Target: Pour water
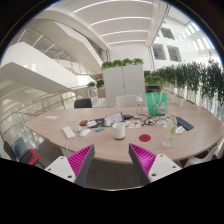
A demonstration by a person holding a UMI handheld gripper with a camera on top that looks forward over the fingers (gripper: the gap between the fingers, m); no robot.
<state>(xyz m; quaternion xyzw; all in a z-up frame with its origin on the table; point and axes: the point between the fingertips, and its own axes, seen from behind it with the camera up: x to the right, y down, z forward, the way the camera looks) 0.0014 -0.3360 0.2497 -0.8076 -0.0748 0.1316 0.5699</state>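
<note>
My gripper [112, 152] is open and empty, its two magenta pads [82, 162] spread wide over the near edge of a large oval wooden table [55, 122]. A white cup [119, 130] stands on the table just beyond the fingers, about midway between them. A clear glass [168, 128] stands farther off to the right, beyond the right finger. A small red round coaster [145, 139] lies just ahead of the right finger. Nothing is between the fingers.
Papers and small items [95, 124] lie scattered across the table's middle, and a dark blue flat object [184, 124] lies at the right. Chairs, a green seat back [155, 103] and planters [124, 64] stand behind the table. A blue and red chair [24, 152] is at the near left.
</note>
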